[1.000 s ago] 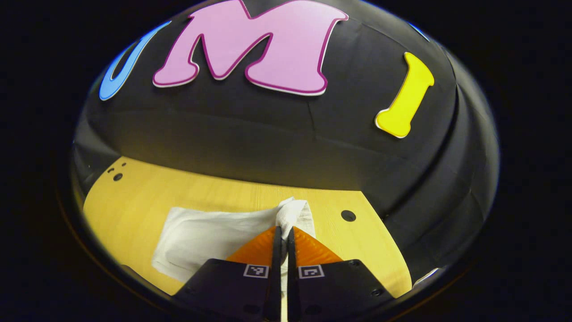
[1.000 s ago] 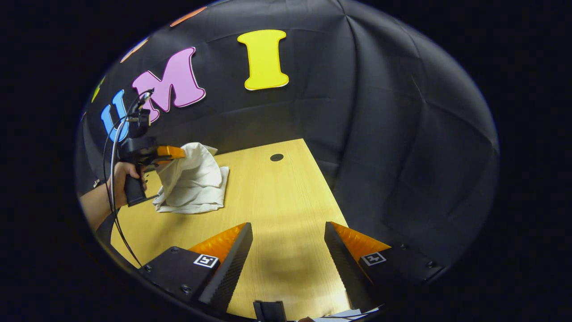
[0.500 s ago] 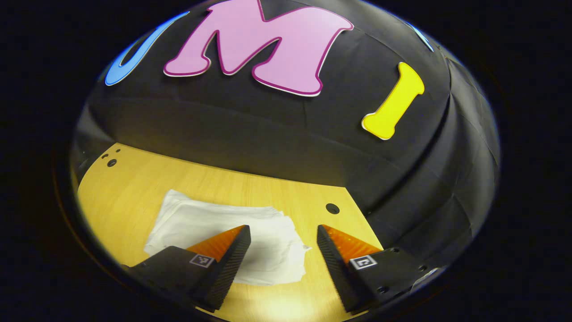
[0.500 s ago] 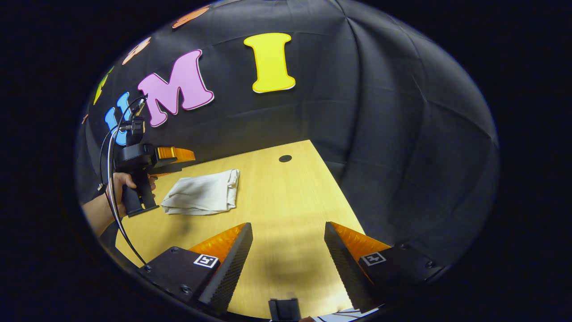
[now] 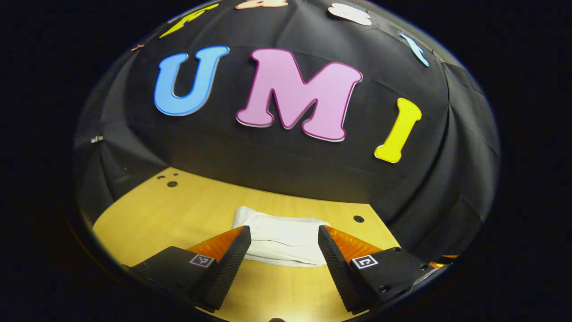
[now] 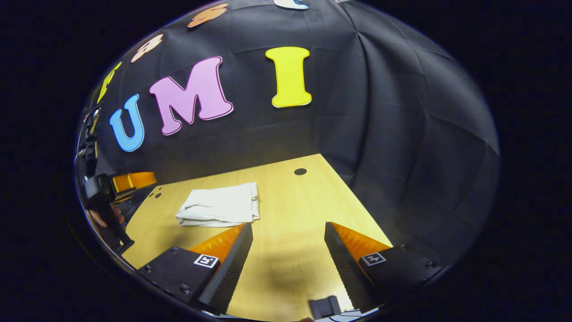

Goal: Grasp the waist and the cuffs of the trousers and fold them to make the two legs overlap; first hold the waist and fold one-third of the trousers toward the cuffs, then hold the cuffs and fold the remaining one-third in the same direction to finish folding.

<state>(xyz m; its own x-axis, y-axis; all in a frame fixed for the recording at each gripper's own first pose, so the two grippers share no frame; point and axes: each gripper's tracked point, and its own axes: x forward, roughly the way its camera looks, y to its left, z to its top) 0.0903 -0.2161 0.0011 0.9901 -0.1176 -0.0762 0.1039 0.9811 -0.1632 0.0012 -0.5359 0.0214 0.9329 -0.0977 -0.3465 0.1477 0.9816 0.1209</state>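
- The trousers (image 5: 281, 239) (image 6: 220, 206), white, lie folded into a compact, roughly rectangular bundle, flat on the tabletop (image 5: 187, 214) (image 6: 286, 210), with layered edges showing along the near side.
- In the right gripper view the bundle sits toward the tabletop's far left part, near the far edge where the wood meets the black cloth wall (image 6: 402, 134), well apart from the right edge.
- A round dark hole (image 5: 358, 219) (image 6: 300, 171) in the tabletop lies near the far right corner, apart from the bundle; a few smaller holes (image 5: 170, 181) (image 6: 156, 195) sit near the far left corner.
- The left gripper (image 5: 282, 243) hangs just short of the bundle with its fingers spread wide, nothing between them but air; the trousers show beyond the gap, untouched.
- The right gripper (image 6: 288, 243) is likewise spread wide and holds nothing, over bare wood nearer the front edge, the bundle off to its far left.
- In the right gripper view the left gripper (image 6: 127, 182) appears at the left rim, held by a hand (image 6: 105, 218), beside the tabletop's left edge and apart from the trousers.
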